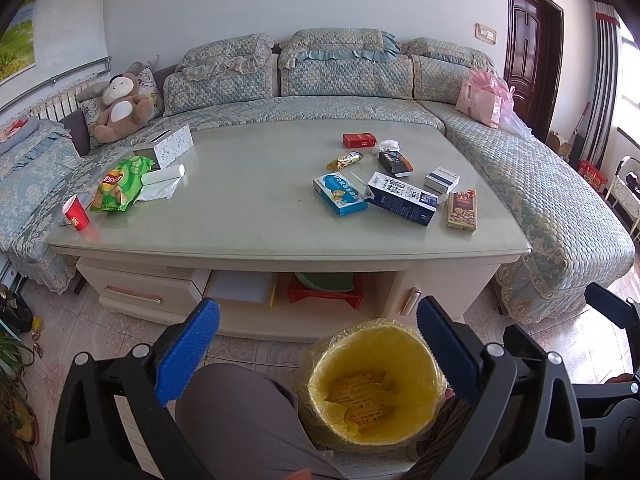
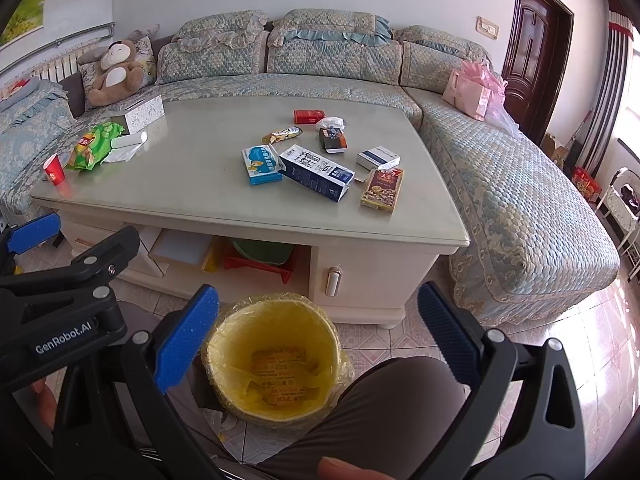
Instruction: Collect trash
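A person sat before a pale coffee table (image 1: 248, 200) with a two-finger gripper in each hand, both raised over a yellow-lined waste bin (image 1: 376, 384) that stood on the tiled floor between the knees, apparently parked there so litter could be dropped straight in. The left gripper (image 1: 318, 356) and the right gripper (image 2: 318, 340) each had their blue pads spread wide and held nothing. The trash lay on the tabletop, well apart from both tools: a dark blue carton (image 1: 402, 198) on its side touching a light blue box (image 1: 340, 194), with a snack bar wrapper (image 1: 345, 160), a red pack (image 1: 359, 140), a crumpled tissue (image 1: 389, 146) and several small boxes close by, and a green chip bag (image 1: 120, 186) beside a red paper cup (image 1: 76, 214) at the far left corner. The bin seemed to hold only printed packaging at the bottom, suggesting collection had barely begun. The right wrist camera alone caught the left gripper's side and branding at its left edge; the left wrist camera showed the table's left drawer (image 1: 144, 292) more fully.
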The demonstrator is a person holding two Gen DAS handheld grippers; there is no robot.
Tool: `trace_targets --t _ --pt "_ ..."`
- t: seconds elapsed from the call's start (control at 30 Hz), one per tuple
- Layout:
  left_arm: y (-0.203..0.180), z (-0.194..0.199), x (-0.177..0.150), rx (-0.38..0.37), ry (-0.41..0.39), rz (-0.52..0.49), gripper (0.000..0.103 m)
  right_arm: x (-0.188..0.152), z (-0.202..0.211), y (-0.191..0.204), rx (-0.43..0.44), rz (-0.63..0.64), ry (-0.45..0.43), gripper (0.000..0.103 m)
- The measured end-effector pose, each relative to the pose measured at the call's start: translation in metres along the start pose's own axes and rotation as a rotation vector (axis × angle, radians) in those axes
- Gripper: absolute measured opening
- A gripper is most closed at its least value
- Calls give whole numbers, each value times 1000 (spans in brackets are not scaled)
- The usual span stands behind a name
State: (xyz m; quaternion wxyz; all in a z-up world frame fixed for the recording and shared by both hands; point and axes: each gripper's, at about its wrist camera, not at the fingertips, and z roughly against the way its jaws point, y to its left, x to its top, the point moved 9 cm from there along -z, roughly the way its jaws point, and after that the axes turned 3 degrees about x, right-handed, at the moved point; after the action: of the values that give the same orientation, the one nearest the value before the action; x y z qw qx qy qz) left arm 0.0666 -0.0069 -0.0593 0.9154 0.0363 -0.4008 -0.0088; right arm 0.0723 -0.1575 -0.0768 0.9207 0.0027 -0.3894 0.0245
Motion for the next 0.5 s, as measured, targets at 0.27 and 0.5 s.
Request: trace_targets --t 0.27,0.5 --pt "2 -5 0 -2 8 1 97 -2 -5 2 -2 -2 7 97" --pt "1 -21 9 -19 29 10 97 4 -13 -3 -11 -11 7 97"
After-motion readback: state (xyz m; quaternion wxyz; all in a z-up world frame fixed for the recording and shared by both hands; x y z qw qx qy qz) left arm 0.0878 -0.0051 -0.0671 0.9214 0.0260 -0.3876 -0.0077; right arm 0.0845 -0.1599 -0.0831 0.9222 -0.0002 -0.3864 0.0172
